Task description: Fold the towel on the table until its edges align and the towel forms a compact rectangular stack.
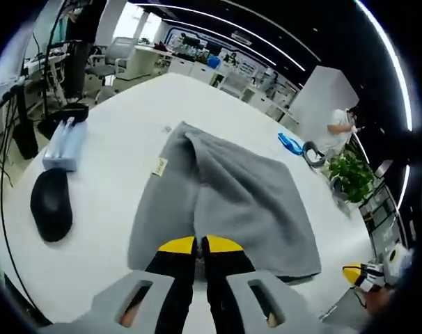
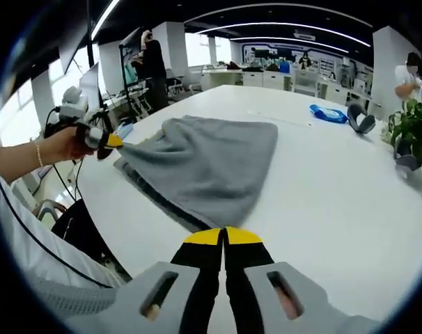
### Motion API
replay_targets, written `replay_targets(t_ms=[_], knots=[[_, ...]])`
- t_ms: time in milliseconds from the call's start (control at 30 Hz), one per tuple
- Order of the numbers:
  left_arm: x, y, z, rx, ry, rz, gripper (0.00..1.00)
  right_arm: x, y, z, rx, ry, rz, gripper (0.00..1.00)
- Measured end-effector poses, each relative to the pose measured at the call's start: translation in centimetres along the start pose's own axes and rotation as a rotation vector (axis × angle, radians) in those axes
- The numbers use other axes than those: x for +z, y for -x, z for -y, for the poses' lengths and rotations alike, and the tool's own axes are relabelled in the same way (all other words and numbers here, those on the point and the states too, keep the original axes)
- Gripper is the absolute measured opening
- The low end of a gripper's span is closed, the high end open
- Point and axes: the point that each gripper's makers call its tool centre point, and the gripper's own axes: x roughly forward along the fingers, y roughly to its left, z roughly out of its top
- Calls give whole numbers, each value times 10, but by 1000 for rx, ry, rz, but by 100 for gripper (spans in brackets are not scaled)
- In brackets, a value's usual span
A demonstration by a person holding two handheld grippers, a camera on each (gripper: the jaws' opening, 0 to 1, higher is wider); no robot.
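A grey towel [image 1: 225,195] lies folded over itself on the white table [image 1: 120,139], a small label at its left edge. My left gripper [image 1: 199,245] is shut on its near edge. In the right gripper view a hand holds that left gripper [image 2: 108,142], which pinches the towel [image 2: 197,163] at a corner and lifts it slightly. My right gripper [image 2: 223,238] is shut, its yellow tips right at the towel's near dark edge; I cannot tell whether cloth is between them. In the left gripper view the right gripper [image 1: 354,273] sits just beyond the towel's near right corner.
A black mouse [image 1: 51,204] and a pale blue box [image 1: 65,144] lie left of the towel. A blue object [image 2: 328,113] and a dark headset [image 2: 361,118] lie beyond it, near a potted plant [image 2: 413,129]. Bare table [image 2: 336,188] spreads to the right.
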Motion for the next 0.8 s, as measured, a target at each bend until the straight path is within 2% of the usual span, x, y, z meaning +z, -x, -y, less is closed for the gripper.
replay_targets(t_ms=[67,200,367,400,533,667,700,800], knots=[[-12,-7,-9,41,-36,-59,5,0,0,2,0,8,-5,0],[-22,-16,-14,63,-65,-88,5,5,-1,9,0,29,-3,0],[-34,-22,-19,85,-84,-129,4,29,-6,17,19,79,22,0],[-29,-22,-17,78,-98,-101,5,34,-9,19,22,113,20,0],[-28,-22,-18,102,-116,-112,4,54,-20,24,32,164,34,0],[-27,-22,-18,127,-249,-140,4,66,-30,27,38,190,42,0],[-26,-23,-17,147,-338,-151,3,70,-33,26,40,198,46,0],[-27,-24,-14,180,-441,-173,3,75,-40,24,47,205,54,0]])
